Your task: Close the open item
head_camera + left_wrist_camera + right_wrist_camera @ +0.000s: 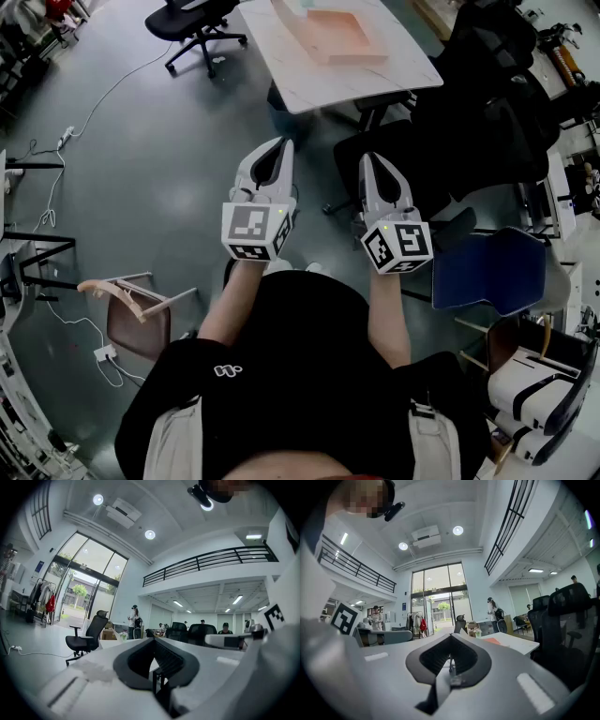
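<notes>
grey hall: box (342, 37) open on the table (309, 84)

a grey floor (159, 159) fills the hall. the white table stands at the far side, and the pink box lies on it with its top open, well apart from both grippers. a black chair (192, 23) stands left of the table, and a blue chair (487, 272) is near the person's right. the left gripper (284, 142) and right gripper (367, 157) are held level, side by side in front of the body, pointing toward the table. each has its jaws closed together with nothing between them.
</notes>
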`<state>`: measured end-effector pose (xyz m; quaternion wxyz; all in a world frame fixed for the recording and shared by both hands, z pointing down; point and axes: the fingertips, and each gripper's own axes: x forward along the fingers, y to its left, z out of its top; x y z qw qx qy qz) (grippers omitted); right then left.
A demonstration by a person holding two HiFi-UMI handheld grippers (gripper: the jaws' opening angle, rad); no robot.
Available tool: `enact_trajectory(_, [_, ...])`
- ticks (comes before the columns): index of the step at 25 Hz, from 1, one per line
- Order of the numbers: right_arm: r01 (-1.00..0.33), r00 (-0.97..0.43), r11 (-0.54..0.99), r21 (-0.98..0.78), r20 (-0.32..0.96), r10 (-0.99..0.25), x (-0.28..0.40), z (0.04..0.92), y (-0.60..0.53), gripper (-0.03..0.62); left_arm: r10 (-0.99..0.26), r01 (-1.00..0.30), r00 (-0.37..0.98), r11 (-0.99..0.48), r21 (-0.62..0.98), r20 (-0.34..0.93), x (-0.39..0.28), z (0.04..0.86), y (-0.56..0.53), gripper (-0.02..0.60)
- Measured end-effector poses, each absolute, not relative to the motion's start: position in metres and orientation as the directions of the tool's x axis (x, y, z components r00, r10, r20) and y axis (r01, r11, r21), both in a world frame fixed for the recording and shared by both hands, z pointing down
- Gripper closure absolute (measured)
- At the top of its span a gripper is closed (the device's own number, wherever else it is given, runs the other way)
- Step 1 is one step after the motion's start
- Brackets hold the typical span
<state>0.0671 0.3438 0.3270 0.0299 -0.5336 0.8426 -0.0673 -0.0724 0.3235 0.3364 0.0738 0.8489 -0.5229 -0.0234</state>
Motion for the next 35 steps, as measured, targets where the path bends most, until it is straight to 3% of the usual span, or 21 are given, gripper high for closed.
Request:
enact_trajectory(6, [-0.892, -0.414, 0.406, -0.197, -0.001, -0.910, 0.056, 0.330, 0.332, 0.594, -0.888, -0.881, 0.457, -0.445, 0.160, 0.050, -0.089, 0.346, 0.315, 0.581])
enact_trajectory(20, [-0.903, -0.416, 0.407, -0.139, 0.042, -0.908, 0.027, 0.343, 0.307, 0.594, -0.892, -0.880, 0.448, -0.430, 0.203, 0.053, -0.122, 0.364, 0.289, 0.581])
enact_trajectory(35, [-0.865, -0.483, 0.478, -0.153, -0.004, -0.875, 0.043, 0.350, 0.137, 0.594, -0.923, -0.921, 0.377, -0.364, 0.136, 0.080, -0.110, 0.369, 0.141, 0.581])
